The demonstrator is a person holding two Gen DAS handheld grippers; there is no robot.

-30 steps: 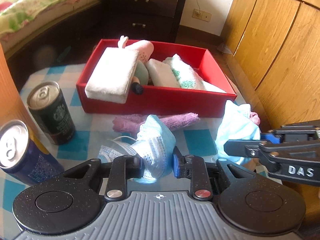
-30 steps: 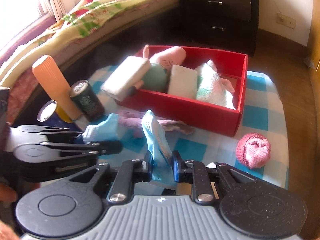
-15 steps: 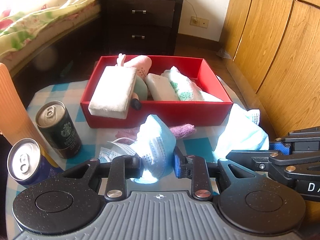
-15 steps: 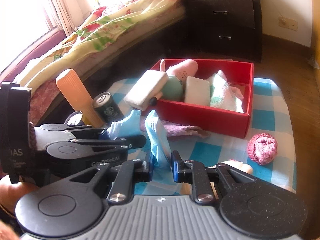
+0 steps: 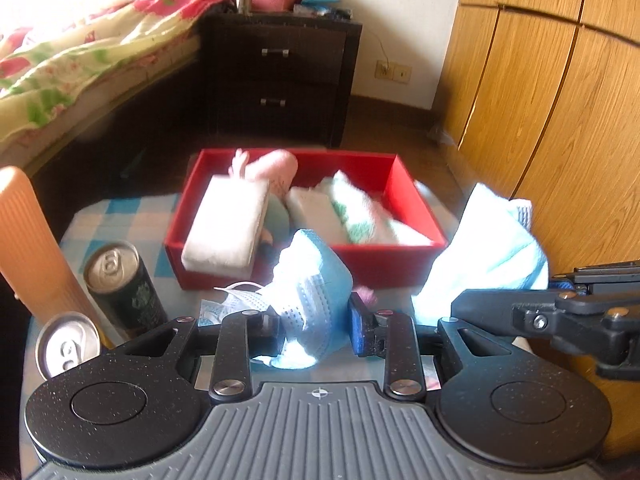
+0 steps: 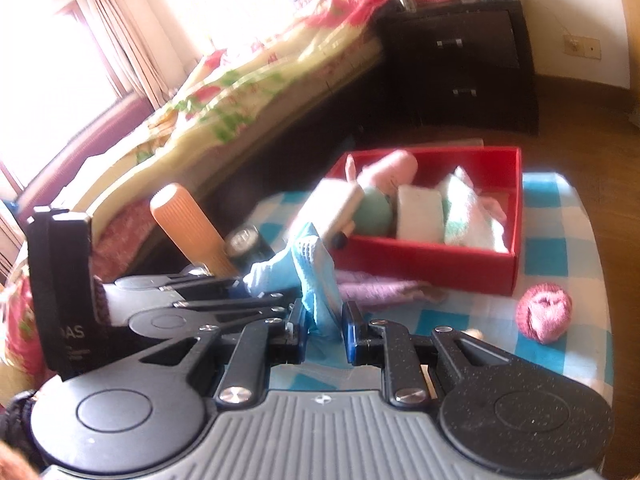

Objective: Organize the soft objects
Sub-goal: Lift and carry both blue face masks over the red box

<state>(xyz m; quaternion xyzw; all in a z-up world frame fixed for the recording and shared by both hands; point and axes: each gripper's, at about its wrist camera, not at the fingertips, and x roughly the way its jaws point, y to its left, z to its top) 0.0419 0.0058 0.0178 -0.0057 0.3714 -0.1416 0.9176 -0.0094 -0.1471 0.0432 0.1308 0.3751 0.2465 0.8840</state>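
The left claw [image 5: 316, 332] was clamped on a crumpled blue face mask [image 5: 310, 300], its white ear loops trailing to one side; the right claw [image 6: 324, 330] was closed on the other end of a light blue mask [image 6: 316, 280], which stood up between its fingers; both masks were held above the near edge of the bench [image 6: 560, 256], a surface covered in a blue and white checked cloth. Towards the far edge sat a red box [image 5: 416, 196] holding white folded cloths, a green patterned cloth and a pink plush toy [image 5: 276, 166]; a purple cloth [image 6: 380, 290] lay against the box's near wall; a pink knitted ball [image 6: 544, 314] rested near the bench's right edge; two drink cans [image 5: 124, 284] and an orange ribbed cylinder [image 5: 32, 240] stood at the left edge. Beyond were a bed with a floral quilt [image 5: 80, 56], a dark nightstand [image 5: 280, 76] and wooden wardrobe doors [image 5: 540, 92].
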